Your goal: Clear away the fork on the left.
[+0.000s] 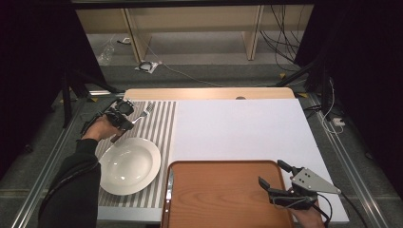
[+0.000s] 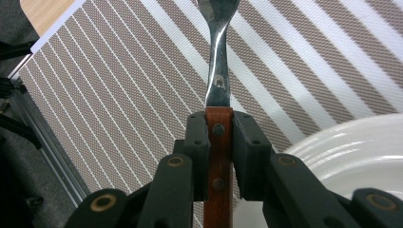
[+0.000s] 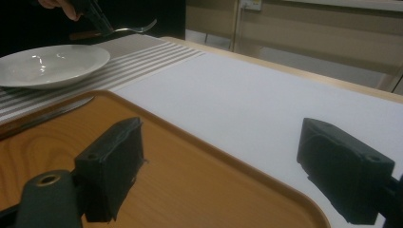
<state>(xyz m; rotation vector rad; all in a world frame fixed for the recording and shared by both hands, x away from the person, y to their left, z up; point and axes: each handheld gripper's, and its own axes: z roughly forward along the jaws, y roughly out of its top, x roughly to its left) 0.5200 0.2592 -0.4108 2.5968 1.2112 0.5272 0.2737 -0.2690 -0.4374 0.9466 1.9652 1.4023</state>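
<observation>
High view, fork: the left gripper (image 1: 124,115) holds a fork (image 1: 141,115) above the far end of the striped placemat (image 1: 159,124), just beyond the white plate (image 1: 129,166).
Fork's axis: its long line runs from the wooden handle in the jaws out to the tines, which point away from the person and toward the table's far edge, slanting a little to the right.
Left gripper view, grip: both pads (image 2: 198,152) are pressed on the brown riveted handle; the steel neck rises straight out ahead of them over the stripes, and the plate's rim curves in at the lower right.
Height: from the right gripper view the fork (image 3: 135,26) looks lifted off the mat, roughly level, with the tines curling up.
Edges: the mat's left border lies close to the metal rail at the table's side; the bare wooden strip of the table (image 1: 209,93) runs along the far edge.
Open room: the white cover (image 1: 237,128) to the right of the mat is wide and bare.
Left arm: a dark sleeve comes in from the lower left, the hand (image 1: 99,128) wrapped round the gripper's body, reaching forward past the plate.
Right gripper (image 1: 273,175): it rests low over the right end of the wooden tray (image 1: 218,194), jaws spread wide with nothing between them.
Tray's left edge: a knife (image 1: 169,183) lies along it, lengthwise toward the person.
</observation>
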